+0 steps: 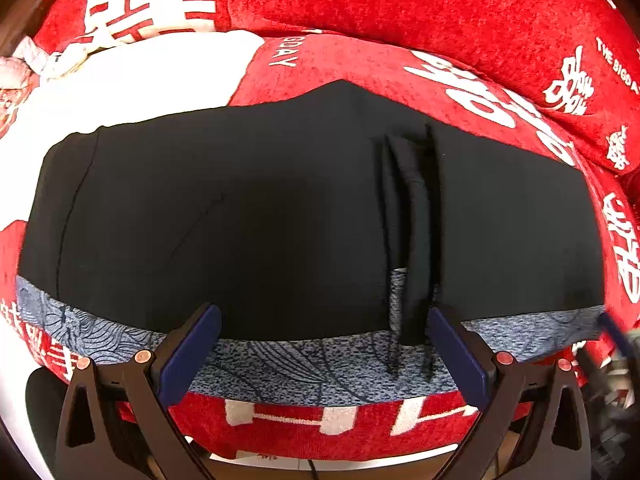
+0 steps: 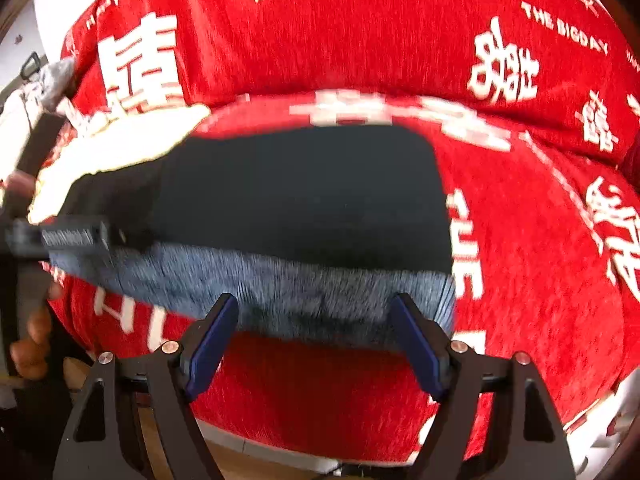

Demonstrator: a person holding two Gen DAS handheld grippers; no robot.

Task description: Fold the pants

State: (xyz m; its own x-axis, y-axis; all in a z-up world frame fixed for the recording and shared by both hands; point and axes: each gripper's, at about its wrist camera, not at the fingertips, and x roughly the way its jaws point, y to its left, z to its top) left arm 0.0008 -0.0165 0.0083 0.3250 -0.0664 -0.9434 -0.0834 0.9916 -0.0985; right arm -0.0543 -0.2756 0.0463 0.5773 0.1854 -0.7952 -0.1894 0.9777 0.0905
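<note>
Black pants (image 1: 248, 216) with a blue-grey patterned waistband (image 1: 288, 364) lie folded on a red cover. A black drawstring (image 1: 416, 240) runs down across the cloth and over the waistband. My left gripper (image 1: 324, 320) hovers over the waistband, open, nothing between its blue pads (image 1: 192, 352). In the right wrist view the same pants (image 2: 304, 196) and waistband (image 2: 280, 284) appear blurred. My right gripper (image 2: 316, 316) is open above the waistband's near edge, holding nothing. The left gripper's body (image 2: 72, 236) shows at the left edge there, held by a hand (image 2: 32, 344).
The red cover with white lettering (image 1: 440, 8) drapes a sofa seat and back cushions. A white cloth (image 1: 132, 84) lies behind the pants on the left. Wooden floor (image 2: 224, 456) shows below the seat's front edge.
</note>
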